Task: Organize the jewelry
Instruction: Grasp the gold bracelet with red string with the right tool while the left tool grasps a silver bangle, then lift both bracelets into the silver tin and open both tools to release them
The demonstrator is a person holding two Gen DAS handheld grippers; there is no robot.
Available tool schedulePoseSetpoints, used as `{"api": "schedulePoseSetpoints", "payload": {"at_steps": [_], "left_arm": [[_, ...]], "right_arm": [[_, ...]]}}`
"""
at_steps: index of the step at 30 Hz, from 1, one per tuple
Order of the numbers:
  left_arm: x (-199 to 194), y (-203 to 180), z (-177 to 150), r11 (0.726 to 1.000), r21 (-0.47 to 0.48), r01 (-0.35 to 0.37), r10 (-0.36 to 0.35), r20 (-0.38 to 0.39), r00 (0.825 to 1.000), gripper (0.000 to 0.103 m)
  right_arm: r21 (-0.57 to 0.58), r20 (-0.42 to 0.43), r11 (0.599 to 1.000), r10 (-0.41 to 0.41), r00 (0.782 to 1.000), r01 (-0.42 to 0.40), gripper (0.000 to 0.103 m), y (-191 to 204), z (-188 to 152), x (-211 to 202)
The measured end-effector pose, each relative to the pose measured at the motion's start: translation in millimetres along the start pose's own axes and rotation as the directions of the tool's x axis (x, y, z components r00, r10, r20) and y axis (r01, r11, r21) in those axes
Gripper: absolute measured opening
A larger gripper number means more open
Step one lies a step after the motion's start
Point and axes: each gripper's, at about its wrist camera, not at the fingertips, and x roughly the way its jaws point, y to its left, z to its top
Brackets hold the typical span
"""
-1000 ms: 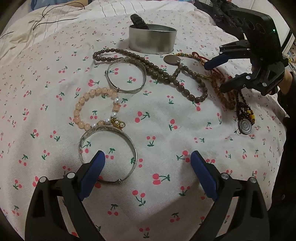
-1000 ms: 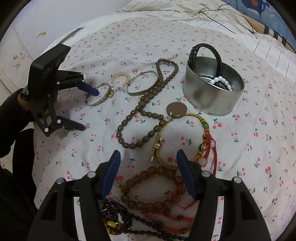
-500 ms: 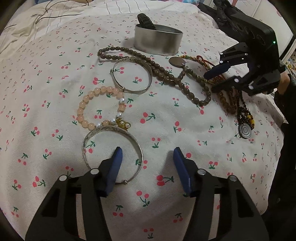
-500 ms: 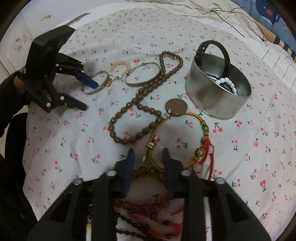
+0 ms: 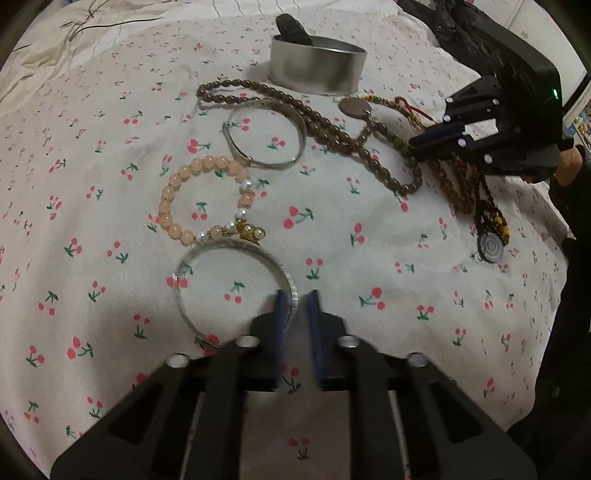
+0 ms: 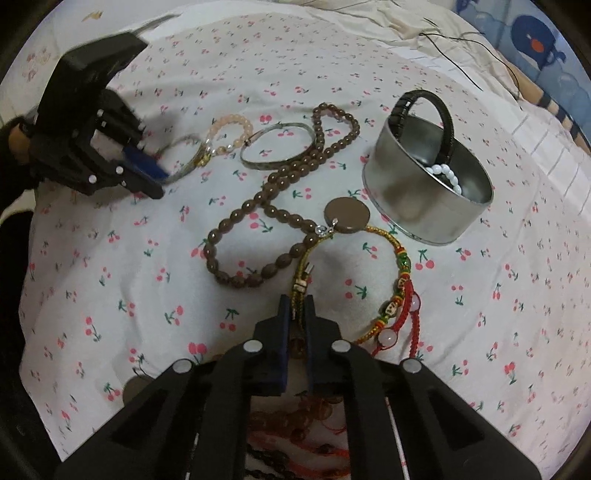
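Note:
Jewelry lies on a cherry-print sheet. My left gripper is shut on the near rim of a silver bangle; it also shows in the right wrist view. My right gripper is shut on the yellow-green cord bracelet with a brown disc; it also shows in the left wrist view. A round metal tin holds a black band and white beads.
A peach bead bracelet, a second silver bangle and a long brown bead strand lie between the grippers. Amber and dark bead strands lie by the right gripper. Rumpled bedding lies behind.
Both grippers have closed from wide open. The left has closed onto the silver bangle's rim, the right onto the cord bracelet.

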Motion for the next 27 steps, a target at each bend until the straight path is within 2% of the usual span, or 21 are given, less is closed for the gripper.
{"api": "schedulePoseSetpoints", "payload": {"at_steps": [5, 9, 12, 16, 20, 23, 27], "left_arm": [[-6.2, -4.6, -5.5, 0.998, -0.013, 0.055, -0.055, 0.003, 0.998, 0.003], [-16.8, -6.6, -10.3, 0.99, -0.051, 0.128, -0.125, 0.054, 0.991, 0.003], [-24.6, -7.2, -10.4, 0.981, -0.076, 0.181, -0.173, 0.097, 0.98, 0.003], [-35.8, -1.5, -1.8, 0.962, -0.097, 0.257, -0.24, 0.157, 0.958, 0.003], [-42.0, -12.6, 8.8, 0.947, -0.097, 0.307, -0.283, 0.205, 0.937, 0.003], [-48.5, -17.6, 20.3, 0.933, -0.087, 0.35, -0.32, 0.247, 0.915, 0.003], [-57.8, -23.8, 37.7, 0.924, -0.059, 0.378, -0.346, 0.29, 0.892, 0.003]], "right_arm": [[0.115, 0.059, 0.986, 0.113, 0.992, -0.119, 0.008, -9.7, -4.3, -7.3], [0.21, 0.141, 0.95, 0.206, 0.968, -0.233, 0.008, -22.7, -11.6, -18.7], [0.276, 0.217, 0.906, 0.267, 0.939, -0.321, 0.008, -35.8, -15.8, -27.5], [0.336, 0.329, 0.833, 0.333, 0.884, -0.439, 0.008, -52.0, -20.3, -39.0], [0.355, 0.422, 0.777, 0.362, 0.831, -0.519, 0.008, -62.0, -20.6, -52.7], [0.36, 0.485, 0.742, 0.369, 0.793, -0.566, 0.008, -70.5, -20.9, -63.0], [0.35, 0.546, 0.715, 0.369, 0.752, -0.605, 0.008, -82.2, -22.0, -77.4]]}}
